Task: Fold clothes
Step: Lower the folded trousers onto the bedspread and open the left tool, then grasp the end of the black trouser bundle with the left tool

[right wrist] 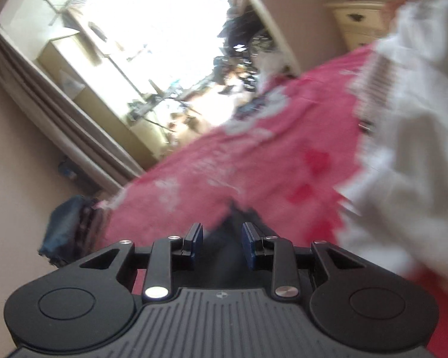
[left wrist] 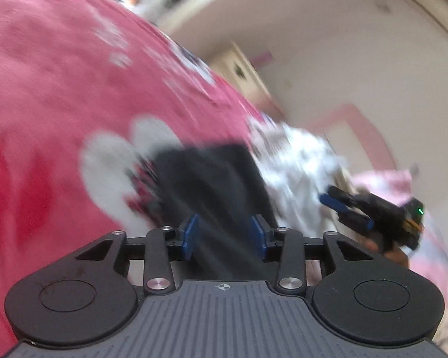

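Where both tongs part, black garment (left wrist: 218, 185) between.

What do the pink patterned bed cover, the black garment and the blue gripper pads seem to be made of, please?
Pink patterned bed cover: probably plush fleece, its surface matt and fuzzy. Black garment: soft, limp matt cloth that drapes between the left gripper fingers; blur hides the weave. Blue gripper pads: likely rubber or foam, flat and dull, with no shine.
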`<state>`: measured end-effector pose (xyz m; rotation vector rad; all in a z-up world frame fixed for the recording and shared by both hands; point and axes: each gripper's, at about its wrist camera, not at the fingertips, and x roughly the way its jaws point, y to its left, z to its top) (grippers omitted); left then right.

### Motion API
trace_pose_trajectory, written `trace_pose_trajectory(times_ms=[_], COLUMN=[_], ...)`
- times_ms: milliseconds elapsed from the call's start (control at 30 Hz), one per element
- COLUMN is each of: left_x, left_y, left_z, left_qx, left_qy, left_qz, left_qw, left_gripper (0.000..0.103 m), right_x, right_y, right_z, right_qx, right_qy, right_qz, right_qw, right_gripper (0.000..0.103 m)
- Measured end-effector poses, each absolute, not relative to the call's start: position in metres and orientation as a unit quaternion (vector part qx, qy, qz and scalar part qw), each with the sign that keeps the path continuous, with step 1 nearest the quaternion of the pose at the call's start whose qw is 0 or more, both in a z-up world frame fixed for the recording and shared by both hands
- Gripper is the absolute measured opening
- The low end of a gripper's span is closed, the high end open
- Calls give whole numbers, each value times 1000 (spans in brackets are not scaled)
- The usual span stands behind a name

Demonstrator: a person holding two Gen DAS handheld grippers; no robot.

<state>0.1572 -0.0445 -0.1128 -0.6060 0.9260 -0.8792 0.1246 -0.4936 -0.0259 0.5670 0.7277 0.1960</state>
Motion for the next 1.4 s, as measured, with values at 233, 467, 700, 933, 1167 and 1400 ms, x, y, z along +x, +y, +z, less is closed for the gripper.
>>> trace_pose_trajectory(times_ms=[233, 467, 700, 933, 1167, 1400], left_x=[77, 49, 51, 44, 30, 35], left_y=[-87, -125, -127, -138, -135, -126], left_z=[-127, -131, -134, -134, -139, -147], left_qx=[-187, -39, -21, 9, 28, 5], left_qy=[454, 415, 408, 394, 398, 415], left_qz=[-453, -453, -419, -440, -467, -460], left_qw=[744, 788, 811, 807, 789, 785], left_gripper=[42, 42, 41, 30, 11, 9], right_x=[66, 37, 70, 66, 68, 53], right_y=[-488, -466, -425, -424, -422, -392], right_z=[-64, -87, -95, -101, -107, -88], right_qx=[299, 278, 225, 209, 204, 127], right_qy=[382, 402, 414, 423, 426, 402], right_qz=[86, 117, 181, 185, 179, 251], right_qw=[870, 864, 863, 862, 863, 871], right_gripper=[32, 32, 32, 32, 32, 32])
